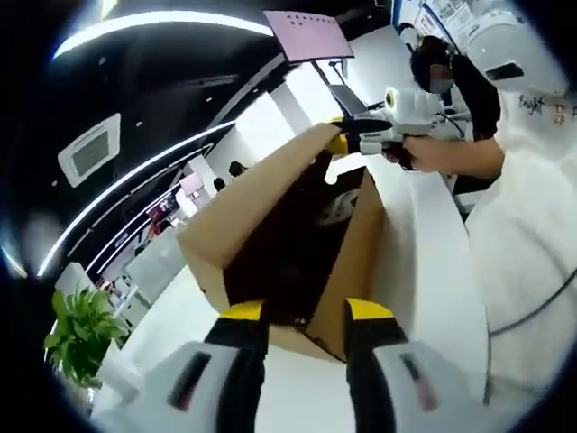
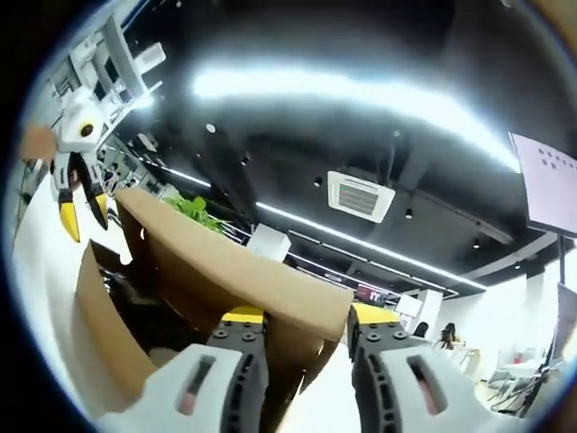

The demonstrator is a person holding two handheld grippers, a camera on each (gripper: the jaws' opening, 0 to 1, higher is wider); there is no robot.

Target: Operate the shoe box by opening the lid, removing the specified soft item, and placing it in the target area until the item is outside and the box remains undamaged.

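Big office-type room, dark ceiling with long light strips point(image 2: 361, 95) and a ceiling vent point(image 2: 361, 196), white table point(image 1: 424, 271) underneath. The brown shoe box point(image 1: 297, 262) sits on it with the lid point(image 2: 225, 266) lifted. Right gripper point(image 2: 306, 329) has its jaws either side of the lid's edge, looks pinched on it. Left gripper point(image 1: 306, 316) is parted, jaws at the box's near wall, can't tell if touching. Left gripper view shows something dark inside plus the person's white sleeve point(image 1: 527, 244); right gripper view catches a plant point(image 2: 194, 209).
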